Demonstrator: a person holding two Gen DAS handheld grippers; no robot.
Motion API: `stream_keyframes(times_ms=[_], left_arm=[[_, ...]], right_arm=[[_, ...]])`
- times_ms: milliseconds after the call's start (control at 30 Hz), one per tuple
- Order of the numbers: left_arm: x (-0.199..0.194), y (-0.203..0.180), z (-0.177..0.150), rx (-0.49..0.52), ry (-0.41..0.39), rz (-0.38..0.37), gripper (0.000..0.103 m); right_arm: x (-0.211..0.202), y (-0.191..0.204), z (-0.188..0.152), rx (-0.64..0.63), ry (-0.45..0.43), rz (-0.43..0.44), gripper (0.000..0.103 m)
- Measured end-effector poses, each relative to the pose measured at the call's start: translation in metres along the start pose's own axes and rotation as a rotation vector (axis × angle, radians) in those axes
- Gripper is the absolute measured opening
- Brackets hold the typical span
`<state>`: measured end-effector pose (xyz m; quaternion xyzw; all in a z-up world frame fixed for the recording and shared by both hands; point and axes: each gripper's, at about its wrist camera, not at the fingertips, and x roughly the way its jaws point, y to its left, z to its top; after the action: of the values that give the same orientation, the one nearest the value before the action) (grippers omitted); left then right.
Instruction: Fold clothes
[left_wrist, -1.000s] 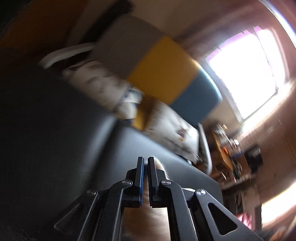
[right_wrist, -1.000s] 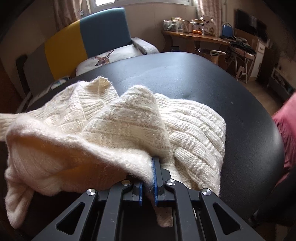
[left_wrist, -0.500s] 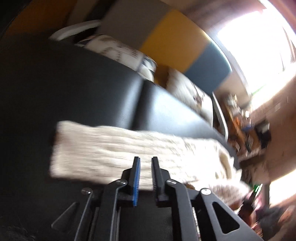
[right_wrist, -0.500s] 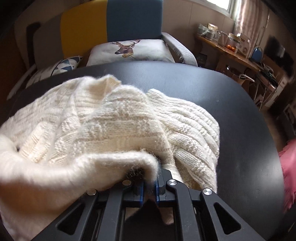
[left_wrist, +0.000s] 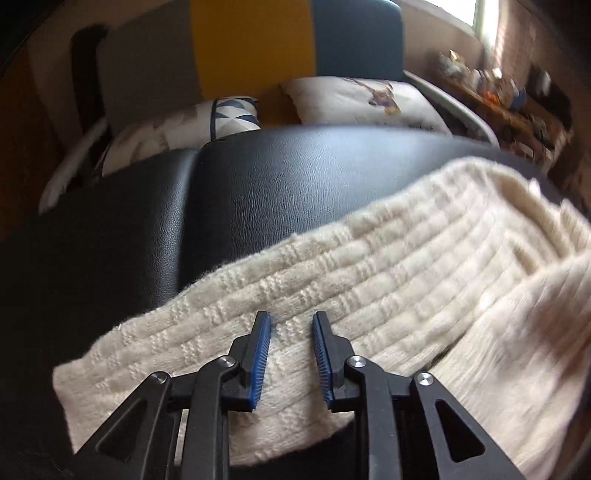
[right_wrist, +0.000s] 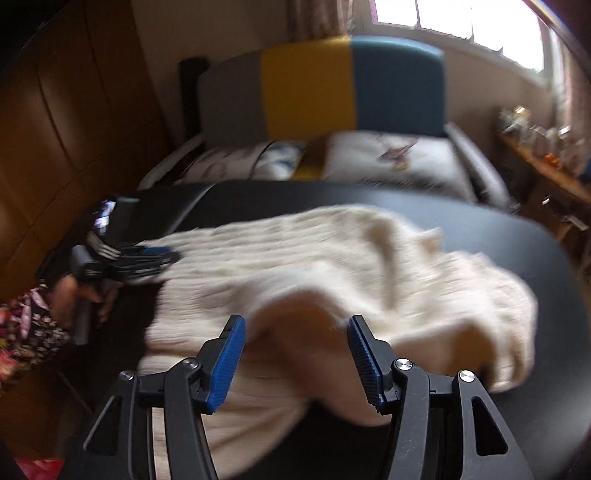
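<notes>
Sweater: the cream knit sweater lies rumpled across the black padded surface, filling the lower right of your left wrist view.
Left gripper: your jaws stand slightly apart, hovering over the knit, holding nothing.
Right gripper: your jaws gape wide, a raised fold between them, ungripped.
Background: a striped armchair at upper centre.

1. A lived-in home room: at 12 o'clock stands a sofa with grey, yellow and teal back panels.
2. Printed white cushions lie on its seat.
3. At 3 o'clock, a cluttered wooden side table sits under a bright window.
4. At 9 o'clock, brown wooden cabinet doors.
</notes>
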<state>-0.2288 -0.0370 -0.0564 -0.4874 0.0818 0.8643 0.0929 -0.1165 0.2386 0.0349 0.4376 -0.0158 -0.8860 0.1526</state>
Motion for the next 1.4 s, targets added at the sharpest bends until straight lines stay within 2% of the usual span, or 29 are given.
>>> stream_keyframes(times_ms=[100, 200, 267, 300, 400, 533, 600, 633, 667, 767, 900, 933, 967, 1033, 1067, 1100, 1133, 1200, 1300, 1400], left_arm=[[-0.002, -0.003, -0.008, 0.029, -0.015, 0.058, 0.026], [-0.006, 0.006, -0.016, -0.016, -0.015, 0.075, 0.026], [-0.010, 0.014, -0.022, -0.046, -0.020, 0.080, 0.026], [-0.011, 0.019, -0.025, -0.060, -0.022, 0.084, 0.026], [-0.012, 0.034, -0.029, -0.094, -0.014, 0.092, 0.026], [-0.010, 0.057, -0.030, -0.147, 0.003, 0.100, 0.028], [-0.007, 0.060, -0.027, -0.129, 0.006, 0.133, 0.027], [-0.005, 0.059, -0.025, -0.097, 0.012, 0.178, 0.024], [-0.004, 0.058, -0.027, -0.064, 0.020, 0.220, 0.024], [0.000, 0.053, -0.027, 0.006, 0.020, 0.274, 0.024], [0.002, 0.051, -0.027, 0.000, 0.003, 0.304, 0.024], [0.002, 0.050, -0.027, -0.005, -0.003, 0.307, 0.021], [0.001, 0.050, -0.027, -0.010, -0.009, 0.310, 0.021], [-0.002, 0.047, -0.028, -0.019, -0.019, 0.315, 0.020], [-0.005, 0.045, -0.028, -0.025, -0.024, 0.314, 0.019], [-0.010, 0.042, -0.028, -0.045, -0.042, 0.290, 0.017], [-0.015, 0.040, -0.027, -0.064, -0.061, 0.264, 0.017], [-0.026, 0.031, -0.023, -0.093, -0.104, 0.202, 0.017], [-0.043, 0.005, -0.014, -0.060, -0.164, 0.129, 0.019], [-0.054, -0.017, -0.008, -0.045, -0.182, 0.036, 0.019]], right_arm=[[0.039, 0.003, -0.001, 0.109, 0.119, -0.003, 0.055], [0.062, -0.003, 0.001, 0.261, 0.076, 0.068, 0.054], [0.077, -0.003, 0.004, 0.304, 0.079, 0.137, 0.029], [0.087, -0.001, 0.005, 0.320, 0.105, 0.175, 0.007], [0.096, -0.006, 0.005, 0.361, 0.127, 0.225, 0.007], [0.061, -0.027, 0.009, 0.377, 0.022, 0.260, 0.006], [0.035, -0.040, 0.010, 0.383, -0.033, 0.259, 0.006], [0.020, -0.049, 0.010, 0.388, -0.057, 0.256, 0.006], [0.009, -0.055, 0.008, 0.394, -0.075, 0.249, 0.006], [-0.028, -0.087, -0.002, 0.443, -0.149, 0.196, 0.002], [-0.057, -0.140, -0.020, 0.519, -0.218, 0.029, 0.002], [-0.053, -0.151, -0.026, 0.549, -0.187, 0.058, 0.002], [-0.049, -0.158, -0.031, 0.570, -0.158, 0.093, 0.002], [-0.036, -0.148, -0.040, 0.545, -0.114, 0.195, 0.006], [-0.029, -0.132, -0.040, 0.491, -0.097, 0.223, 0.006], [-0.022, -0.115, -0.039, 0.435, -0.081, 0.250, 0.012], [-0.011, -0.093, -0.036, 0.376, -0.064, 0.275, 0.035], [0.011, -0.052, -0.025, 0.287, -0.027, 0.306, 0.067], [0.047, -0.009, -0.007, 0.226, 0.003, 0.308, 0.067], [0.102, 0.016, 0.001, 0.247, 0.181, 0.223, 0.067]])
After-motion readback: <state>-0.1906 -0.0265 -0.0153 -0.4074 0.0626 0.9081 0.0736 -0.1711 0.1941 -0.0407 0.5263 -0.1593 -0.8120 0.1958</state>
